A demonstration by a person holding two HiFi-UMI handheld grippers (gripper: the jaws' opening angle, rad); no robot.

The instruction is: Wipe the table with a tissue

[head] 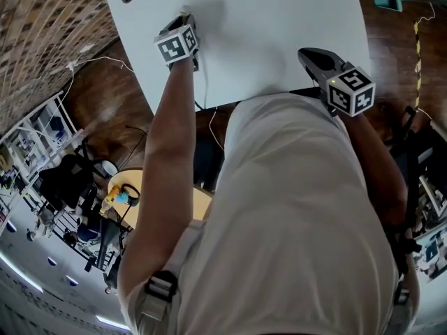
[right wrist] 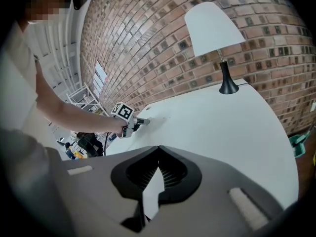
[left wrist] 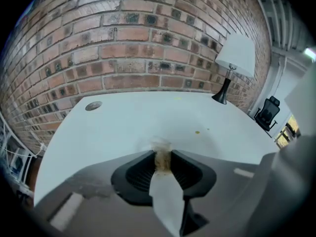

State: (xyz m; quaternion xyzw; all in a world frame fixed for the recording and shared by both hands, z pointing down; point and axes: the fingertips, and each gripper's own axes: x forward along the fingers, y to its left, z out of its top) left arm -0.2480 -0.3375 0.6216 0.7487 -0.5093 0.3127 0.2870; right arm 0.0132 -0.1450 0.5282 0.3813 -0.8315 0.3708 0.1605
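Bench [head: 279, 19] up top in the head view, white and broad, with the person [head: 293, 208] in a pale shirt leaning over its near edge. The left hand-held gripper [head: 186, 16] is stretched far out across the surface, nose angled down onto it, and the right hand-held gripper [head: 306, 54] hangs near the bench's near edge, well apart from the left. Over to the left gripper view: the jaws are clamped narrow on the tissue [left wrist: 161, 157] — a small wad, stained brownish, poking out past the tips and pressed against the bench top. Just beyond it lie a couple of tiny yellowish specks [left wrist: 197, 131]. A round hole [left wrist: 93, 105] sits near the far left corner, and a white-shaded lamp [left wrist: 236, 58] stands at the far right in front of the brick wall [left wrist: 138, 43]. Now the right gripper view: jaws brought together at the tips, nothing between them, pointing across the bench toward the lamp — the left one shows off to the side, tip down on the surface.
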